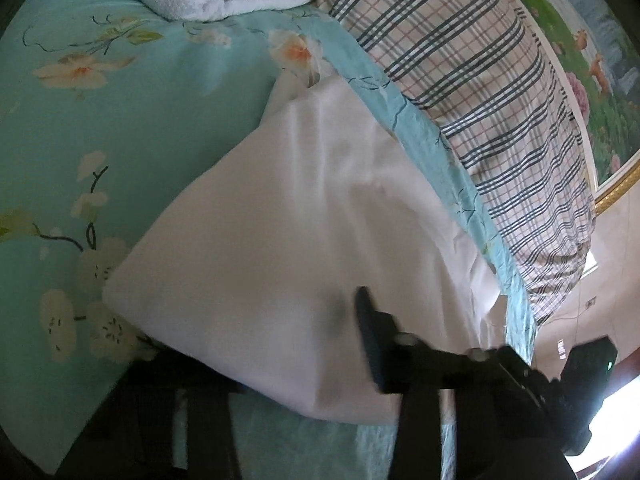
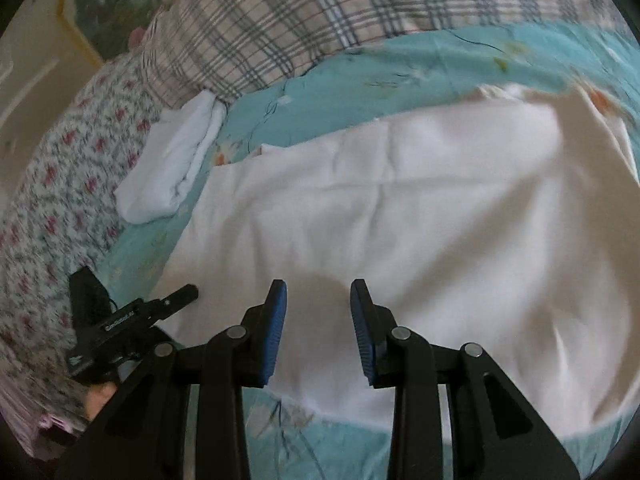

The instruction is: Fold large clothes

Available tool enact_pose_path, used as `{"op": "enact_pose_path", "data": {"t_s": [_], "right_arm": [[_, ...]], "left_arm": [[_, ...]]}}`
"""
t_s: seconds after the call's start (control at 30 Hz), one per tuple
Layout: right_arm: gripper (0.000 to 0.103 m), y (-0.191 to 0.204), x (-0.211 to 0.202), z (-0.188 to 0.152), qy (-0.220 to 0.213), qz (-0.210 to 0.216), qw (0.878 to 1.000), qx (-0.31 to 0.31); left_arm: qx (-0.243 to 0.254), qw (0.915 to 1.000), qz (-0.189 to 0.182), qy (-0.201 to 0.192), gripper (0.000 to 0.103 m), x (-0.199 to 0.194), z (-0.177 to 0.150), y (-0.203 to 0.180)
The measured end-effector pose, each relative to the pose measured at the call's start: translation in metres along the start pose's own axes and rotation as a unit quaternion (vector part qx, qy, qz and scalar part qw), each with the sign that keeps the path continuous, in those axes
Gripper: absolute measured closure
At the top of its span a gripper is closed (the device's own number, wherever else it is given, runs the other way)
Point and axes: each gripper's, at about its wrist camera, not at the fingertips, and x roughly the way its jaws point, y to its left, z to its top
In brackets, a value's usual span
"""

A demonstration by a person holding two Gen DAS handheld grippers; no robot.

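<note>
My right tool (image 2: 318, 320): fingers apart, nothing between, poised over near edge of white garment (image 2: 400, 208). My left tool (image 2: 132, 320): at garment's left edge; left wrist view shows one finger clear, other buried under cloth, so grip state I cannot tell. Garment spread flat on bed (image 1: 120, 120), teal floral cover, partly folded. Judge it light, limp, wrinkle-prone; best pinched at corners or hem. Folded white towel (image 2: 168, 168) just beside; plaid pillow (image 2: 280, 20) beyond.

white garment (image 2: 400, 208): smooth matt cloth | right tool (image 2: 318, 328): ribbed blue pads (image 2: 276, 332)
</note>
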Motion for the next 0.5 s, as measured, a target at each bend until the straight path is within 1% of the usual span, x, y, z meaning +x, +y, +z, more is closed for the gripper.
{"op": "enact_pose_path", "data": {"t_s": [0.03, 0.07, 0.1, 0.13, 0.23, 0.3, 0.33, 0.37, 0.4, 0.43, 0.5], "right_arm": [[0.069, 0.001, 0.007, 0.001, 0.012, -0.001, 1.000, -0.006], [0.069, 0.001, 0.016, 0.000, 0.028, -0.008, 1.000, -0.009], [0.070, 0.000, 0.029, -0.003, 0.054, -0.022, 0.998, -0.012], [0.070, -0.002, 0.035, -0.005, 0.063, -0.025, 0.998, -0.015], [0.070, 0.001, 0.037, -0.007, 0.056, -0.038, 0.997, -0.032], [0.070, 0.003, 0.037, -0.009, 0.053, -0.045, 0.997, -0.037], [0.070, 0.000, 0.037, -0.008, 0.051, -0.041, 0.997, -0.033], [0.070, -0.003, 0.035, -0.007, 0.050, -0.033, 0.998, -0.025], [0.070, -0.010, 0.032, -0.006, 0.047, -0.012, 0.999, -0.006], [0.069, -0.018, 0.028, -0.003, 0.045, 0.014, 0.999, 0.020], [0.069, -0.038, 0.019, 0.000, 0.042, 0.066, 0.993, 0.083]], "left_arm": [[-0.003, 1.0000, -0.005, 0.003, 0.085, 0.001, 0.001, 0.004], [-0.006, 0.9999, -0.013, 0.006, 0.090, 0.001, 0.002, 0.006], [-0.006, 0.9998, -0.017, 0.005, 0.092, 0.001, 0.002, 0.006], [0.001, 0.9998, -0.021, 0.004, 0.096, 0.000, 0.002, 0.005], [0.035, 0.9990, -0.028, -0.008, 0.096, -0.008, 0.004, -0.012], [0.059, 0.9970, -0.045, -0.021, 0.097, -0.019, 0.007, -0.030], [0.068, 0.9961, -0.051, -0.026, 0.097, -0.023, 0.008, -0.037], [0.086, 0.9940, -0.059, -0.033, 0.097, -0.029, 0.010, -0.052], [0.100, 0.9922, -0.065, -0.037, 0.097, -0.033, 0.010, -0.063], [0.117, 0.9896, -0.073, -0.040, 0.097, -0.036, 0.011, -0.078], [0.152, 0.9831, -0.094, -0.039, 0.096, -0.039, 0.008, -0.108]]}}
